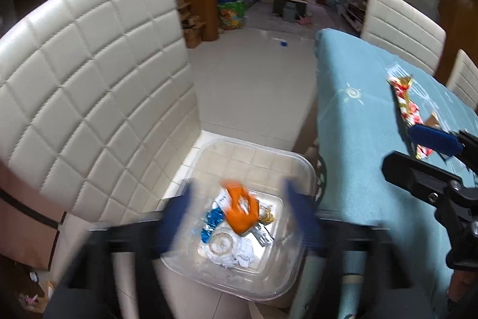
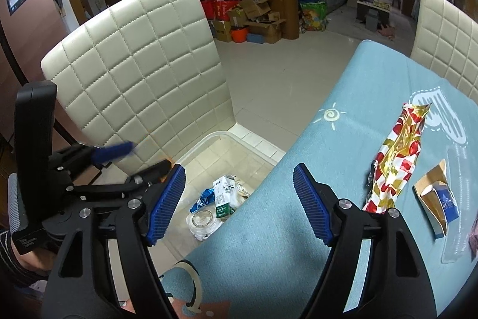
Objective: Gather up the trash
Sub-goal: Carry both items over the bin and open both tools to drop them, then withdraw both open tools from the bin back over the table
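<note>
Left wrist view: orange wrapper (image 1: 240, 211) lies between spread, empty fingers (image 1: 176, 217) over bin (image 1: 301, 163).

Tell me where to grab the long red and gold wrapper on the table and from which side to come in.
Grip the red and gold wrapper at its near, crumpled end, where the foil bunches up off the blue tablecloth. It lies long and mostly flat, pointing away, so bring the right gripper, jaws open, down from above with the jaws across its narrow width. The flat middle probably offers less to pinch.
</note>
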